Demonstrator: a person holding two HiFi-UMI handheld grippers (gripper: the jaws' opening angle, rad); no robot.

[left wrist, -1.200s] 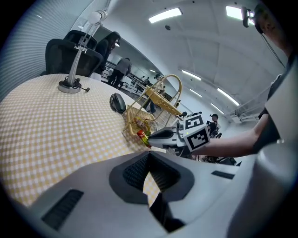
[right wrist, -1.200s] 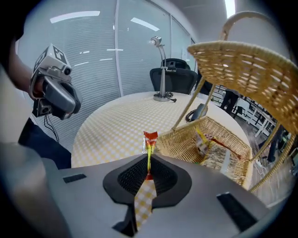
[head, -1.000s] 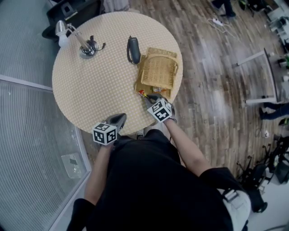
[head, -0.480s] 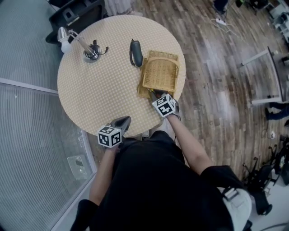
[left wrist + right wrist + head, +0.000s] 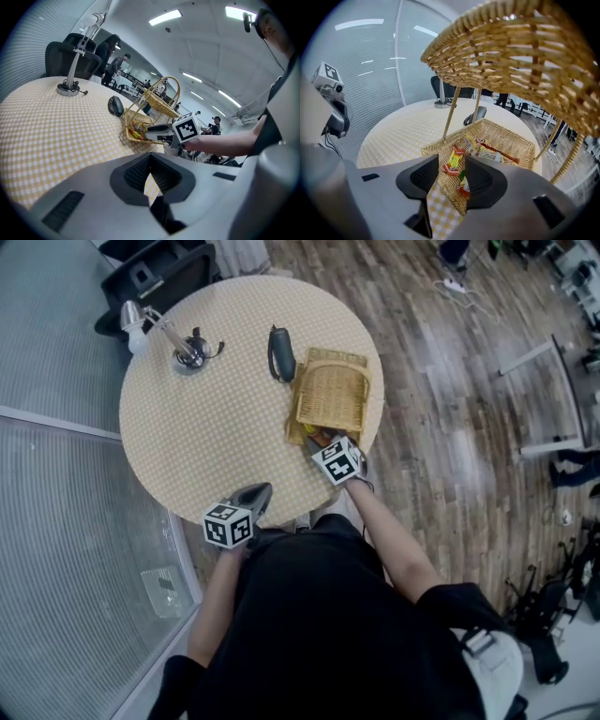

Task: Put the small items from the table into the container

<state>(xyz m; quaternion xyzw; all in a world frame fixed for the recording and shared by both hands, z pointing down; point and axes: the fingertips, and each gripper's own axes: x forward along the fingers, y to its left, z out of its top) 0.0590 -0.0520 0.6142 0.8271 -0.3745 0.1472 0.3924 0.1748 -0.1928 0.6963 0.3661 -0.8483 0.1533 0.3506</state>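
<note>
The small yellow-and-red wrapped sweet (image 5: 453,161) is inside the woven wicker basket with the hoop handle (image 5: 513,140), at its near corner, just over the rim. It looks to be lying on the weave beside a second red-and-green wrapped sweet (image 5: 462,183), with more wrappers (image 5: 487,149) further in. It sits straight ahead of the right gripper (image 5: 451,169), in the gap between the jaws. Its long axis runs nearly along the line the gripper points, tipped a little to one side. Those jaws are opening, and neither pad seems to press on it, so I'd say it has been let go.

What counts for the next move, to my eye, is that the gripper's nose is over the rim with the handle arching right above it. The clear way out is back toward the person, low and level.

From above, the right gripper (image 5: 319,440) is at the basket's near edge on the round table with the yellow checked cloth (image 5: 206,437). The left gripper (image 5: 251,495) hangs well apart at the table's near rim, jaws together on nothing. Beyond the basket lie only a dark computer mouse (image 5: 278,352) and a silver desk lamp (image 5: 178,338); the right hand is nearer the mouse.
</note>
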